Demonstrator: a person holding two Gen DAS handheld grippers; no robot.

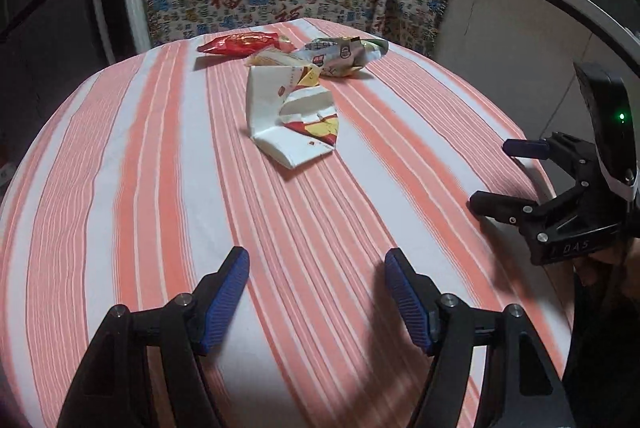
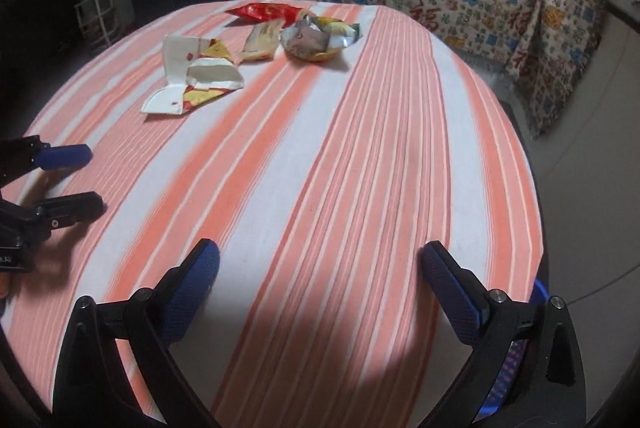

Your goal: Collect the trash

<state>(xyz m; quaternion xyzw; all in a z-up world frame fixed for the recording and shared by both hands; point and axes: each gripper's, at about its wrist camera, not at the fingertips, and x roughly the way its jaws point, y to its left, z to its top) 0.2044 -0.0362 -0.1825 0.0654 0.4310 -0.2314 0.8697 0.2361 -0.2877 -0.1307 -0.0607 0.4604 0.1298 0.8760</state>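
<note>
– Left wrist view: the left gripper (image 1: pixel 316 302) hangs wide and empty over the striped tablecloth (image 1: pixel 140 187); the right gripper (image 2: pixel 320 298) is wide and empty too.
– And the trash?
– Torn carton (image 1: pixel 290 119) and wrappers (image 1: pixel 320 53) lie untouched at the far edge. Nothing looks collected.

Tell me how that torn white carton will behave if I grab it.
The carton is probably light and likely to slide on the cloth if pushed. Its creased, torn flaps suggest it would crumple rather than hold shape. Lying flattened, it seems unlikely to roll.
</note>
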